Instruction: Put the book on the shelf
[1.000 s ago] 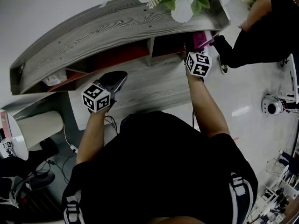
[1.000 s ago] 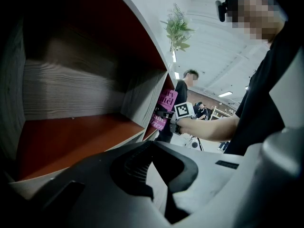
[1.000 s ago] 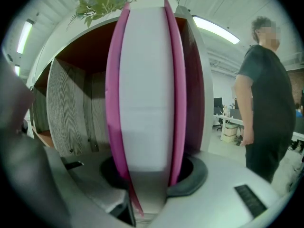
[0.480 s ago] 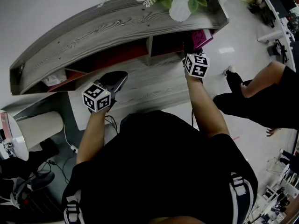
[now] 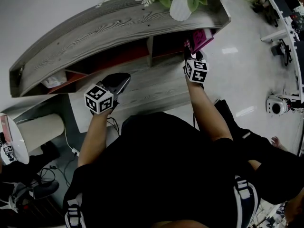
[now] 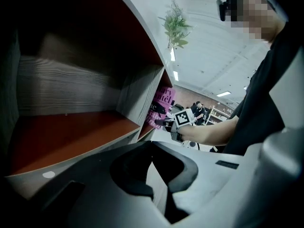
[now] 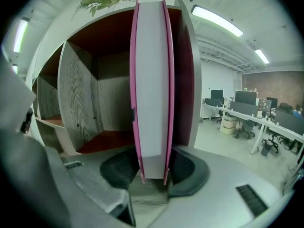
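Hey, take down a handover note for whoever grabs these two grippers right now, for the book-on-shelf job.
Right gripper: shut on the pink-covered book, held upright.
Left gripper: shut, empty, in front of the neighbouring compartment.
Book: at the mouth of the right-end compartment of the grey wood-grain shelf, near its right wall.
Done: book is at the shelf.
To do: probably push it in, release, withdraw.

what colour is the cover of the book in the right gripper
The book cover is magenta pink; clearest in the right gripper view.
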`<state>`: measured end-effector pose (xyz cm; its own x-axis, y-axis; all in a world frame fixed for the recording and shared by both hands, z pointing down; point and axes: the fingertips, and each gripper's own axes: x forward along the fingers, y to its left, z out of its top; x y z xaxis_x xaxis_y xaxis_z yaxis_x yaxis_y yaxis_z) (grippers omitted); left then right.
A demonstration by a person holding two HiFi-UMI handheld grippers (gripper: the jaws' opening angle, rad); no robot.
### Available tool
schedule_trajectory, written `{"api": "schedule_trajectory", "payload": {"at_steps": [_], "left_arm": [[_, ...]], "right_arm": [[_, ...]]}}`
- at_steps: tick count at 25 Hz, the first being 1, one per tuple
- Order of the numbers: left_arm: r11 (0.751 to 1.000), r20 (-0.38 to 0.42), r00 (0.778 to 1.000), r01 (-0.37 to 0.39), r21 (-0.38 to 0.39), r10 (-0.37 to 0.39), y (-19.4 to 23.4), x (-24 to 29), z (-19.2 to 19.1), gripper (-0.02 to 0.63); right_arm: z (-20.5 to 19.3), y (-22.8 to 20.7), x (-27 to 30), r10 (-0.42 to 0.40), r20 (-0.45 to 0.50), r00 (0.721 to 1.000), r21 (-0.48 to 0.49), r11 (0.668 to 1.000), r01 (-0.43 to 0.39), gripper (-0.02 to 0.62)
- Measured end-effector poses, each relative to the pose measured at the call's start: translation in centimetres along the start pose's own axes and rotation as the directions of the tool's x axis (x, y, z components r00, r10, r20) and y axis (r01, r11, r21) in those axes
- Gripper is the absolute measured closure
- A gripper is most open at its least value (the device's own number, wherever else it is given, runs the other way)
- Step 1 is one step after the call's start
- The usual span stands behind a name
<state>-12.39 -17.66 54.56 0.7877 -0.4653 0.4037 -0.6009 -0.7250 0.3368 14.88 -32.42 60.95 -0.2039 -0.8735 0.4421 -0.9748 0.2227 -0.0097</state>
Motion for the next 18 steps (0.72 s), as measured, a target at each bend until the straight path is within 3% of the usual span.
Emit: {"api": "schedule_trajectory", "payload": {"at_steps": [18], "left_arm": [[1.000,-0.015,1.000,0.005,-0.009,-0.005,-0.8,0.1,-0.8,0.586]], "right_arm": [[-5.0,-0.4,-2.8,-0.011,-0.100,0.995,-0.019,1.000,0.009,0.443]]}}
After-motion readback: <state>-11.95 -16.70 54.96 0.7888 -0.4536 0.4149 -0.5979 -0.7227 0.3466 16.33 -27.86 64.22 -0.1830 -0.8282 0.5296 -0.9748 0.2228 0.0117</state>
